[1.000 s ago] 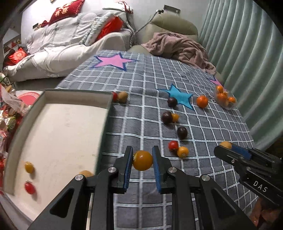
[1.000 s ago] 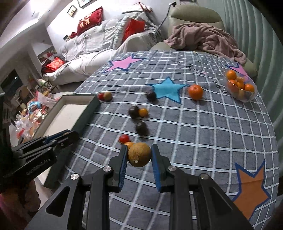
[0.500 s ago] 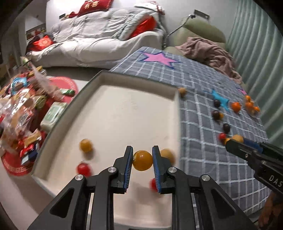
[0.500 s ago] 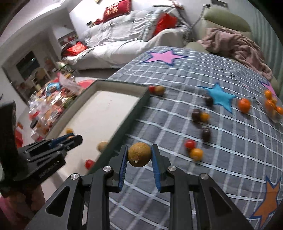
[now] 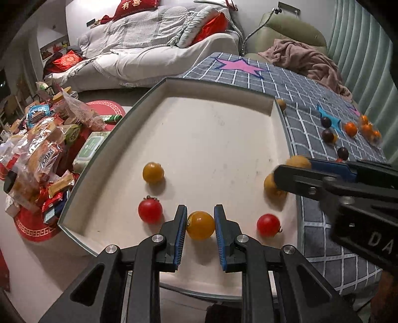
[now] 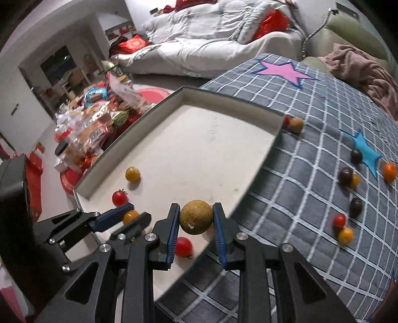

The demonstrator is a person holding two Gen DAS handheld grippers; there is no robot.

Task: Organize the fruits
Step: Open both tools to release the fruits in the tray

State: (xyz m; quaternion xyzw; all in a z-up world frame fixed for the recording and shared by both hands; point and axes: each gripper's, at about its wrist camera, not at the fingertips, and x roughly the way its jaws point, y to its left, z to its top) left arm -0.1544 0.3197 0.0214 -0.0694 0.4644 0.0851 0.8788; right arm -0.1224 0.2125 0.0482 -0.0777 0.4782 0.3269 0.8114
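Place: a home living room.
Seating: a sofa (image 5: pixel 159 44) under pale throws, with red cushions (image 5: pixel 135 6); an armchair (image 5: pixel 293 27) with a pink blanket (image 5: pixel 306 59).
Window side: green curtains (image 5: pixel 360 54).
Table (image 6: pixel 311 159): covered by a grey checked cloth with stars.
Floor: snack packets (image 5: pixel 42 146) piled on a red mat (image 5: pixel 34 226).

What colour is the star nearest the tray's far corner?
Pink star, outlined in blue; clearest in the right wrist view.
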